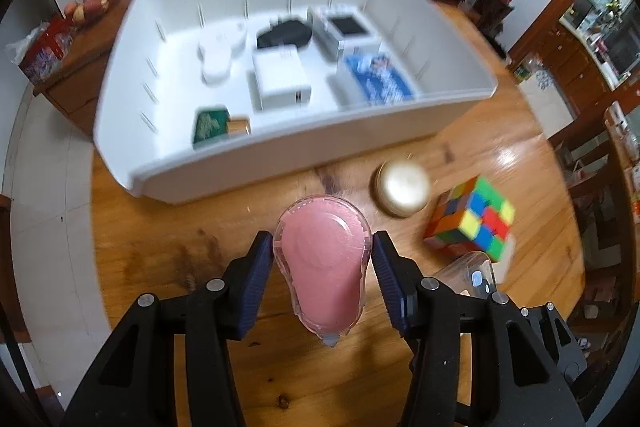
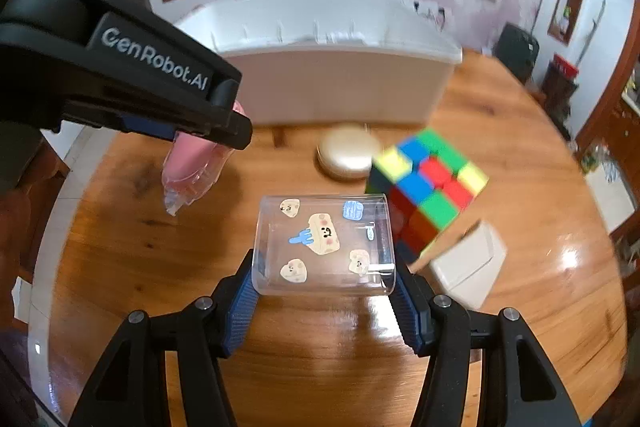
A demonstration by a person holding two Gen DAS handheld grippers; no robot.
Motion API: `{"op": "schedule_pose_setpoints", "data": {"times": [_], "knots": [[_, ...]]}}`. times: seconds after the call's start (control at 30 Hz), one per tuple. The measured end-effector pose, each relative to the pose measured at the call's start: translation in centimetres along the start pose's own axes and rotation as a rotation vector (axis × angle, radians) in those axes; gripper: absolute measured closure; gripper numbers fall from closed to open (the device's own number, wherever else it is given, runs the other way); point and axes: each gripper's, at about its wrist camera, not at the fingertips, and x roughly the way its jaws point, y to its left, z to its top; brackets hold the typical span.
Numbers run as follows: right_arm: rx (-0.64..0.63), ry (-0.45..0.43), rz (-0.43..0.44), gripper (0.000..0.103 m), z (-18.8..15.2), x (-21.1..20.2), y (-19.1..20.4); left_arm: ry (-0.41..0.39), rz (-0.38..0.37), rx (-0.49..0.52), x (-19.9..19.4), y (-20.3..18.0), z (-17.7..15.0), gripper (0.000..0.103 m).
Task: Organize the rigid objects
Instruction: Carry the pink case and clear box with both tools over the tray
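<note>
My left gripper (image 1: 322,243) is shut on a pink correction-tape dispenser (image 1: 322,267) in a clear shell and holds it lifted above the wooden table (image 1: 160,227). The right wrist view shows that dispenser (image 2: 192,163) hanging nose-down from the left gripper (image 2: 224,131). My right gripper (image 2: 325,263) is shut on a clear plastic box (image 2: 324,243) with cartoon stickers, its pads pressing on both short sides. A corner of that box (image 1: 472,271) shows at the right of the left wrist view.
A large white bin (image 1: 280,155) stands at the back of the round table, holding several small boxes and a black item. A colourful puzzle cube (image 2: 428,187), a round gold tin (image 2: 348,153) and a small white box (image 2: 468,263) lie before it.
</note>
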Motion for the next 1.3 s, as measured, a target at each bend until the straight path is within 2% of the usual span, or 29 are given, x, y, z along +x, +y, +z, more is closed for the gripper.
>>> {"op": "schedule_pose_setpoints", "data": {"times": [0.1,0.27,0.4,0.63,0.8,0.97,1.07,1.3], "knots": [[-0.032,-0.052,-0.017,0.043,1.4,-2.1,0.2,-0.052,-0.008,0.0,-2.6,0.2,1.0,0.049],[-0.024,-0.138,-0.019,0.043,4.7,-5.5,-0.6,-0.13,0.002,-0.005,-6.3,1.3,4.5,0.049],[-0.02,-0.209,-0.028,0.043,8.9,-8.0,-1.6,-0.202,0.023,-0.005,-9.5,2.3,7.0,0.049],[-0.008,-0.294,-0.032,0.043,15.9,-10.9,-2.8,-0.283,0.041,-0.008,-12.4,3.4,11.4,0.049],[-0.024,-0.362,-0.04,0.043,20.8,-11.8,-2.7,-0.284,0.036,-0.028,-11.8,4.2,14.0,0.049],[-0.038,-0.381,-0.037,0.043,24.3,-10.8,-2.4,-0.255,0.049,-0.045,-9.7,4.5,15.3,0.049],[-0.03,-0.358,-0.033,0.043,25.7,-9.1,-2.6,-0.218,0.063,-0.051,-7.8,4.7,15.8,0.049],[-0.045,-0.207,-0.013,0.043,26.3,-3.1,-2.7,-0.134,0.098,-0.084,-2.5,5.6,16.6,0.049]]}}
